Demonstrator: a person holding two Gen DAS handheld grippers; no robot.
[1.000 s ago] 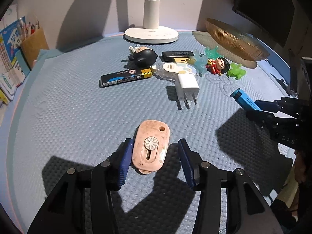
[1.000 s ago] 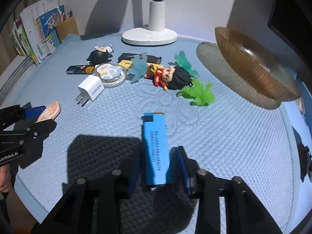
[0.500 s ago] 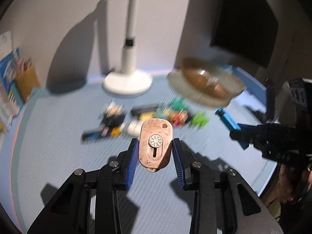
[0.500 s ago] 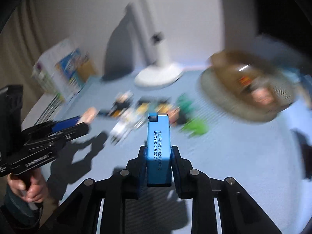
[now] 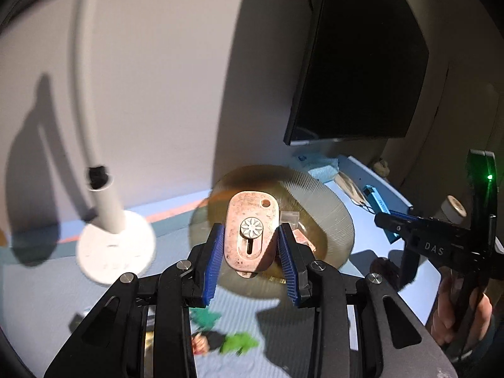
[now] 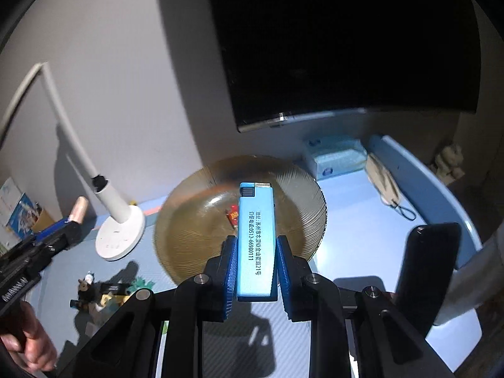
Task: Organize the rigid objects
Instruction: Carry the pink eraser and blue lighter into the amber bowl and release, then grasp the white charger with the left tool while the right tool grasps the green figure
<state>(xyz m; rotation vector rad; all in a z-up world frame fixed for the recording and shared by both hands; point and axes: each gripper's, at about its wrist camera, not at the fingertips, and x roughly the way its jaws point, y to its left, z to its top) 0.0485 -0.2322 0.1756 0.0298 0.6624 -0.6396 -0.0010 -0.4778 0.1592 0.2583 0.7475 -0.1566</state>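
Lamp (image 5: 115,249): white, round base standing on the blue mat (image 6: 362,230) at the left, its stem curving up the wall; blurred in the left wrist view.
Loose items (image 6: 100,293): a small dark figure, a black bar and some green pieces lie in a cluster on the mat, below the lamp base in the right wrist view.
Left gripper (image 5: 250,261): held above the mat, its jaws pinching the pink tag by its long sides.
Pink tag (image 5: 252,233): flat, rounded, with a white flower-shaped button and a small hole near its far end; it is off the bench, in front of the dish as the left camera sees it.
Dish (image 6: 195,230): amber ribbed glass, on the mat to the right of the lamp; a small red item (image 6: 233,215) lies inside it.
Right gripper (image 6: 255,271): jaws pinching the blue lighter on both sides.
Blue lighter (image 6: 255,239): upright along the blue pads, printed text down its face, metal top at the far end, seen over the dish's near half.
Tissue pack (image 6: 335,156): pale blue, behind the dish near the wall.
Monitor (image 6: 346,41): dark screen above the bench's far right.
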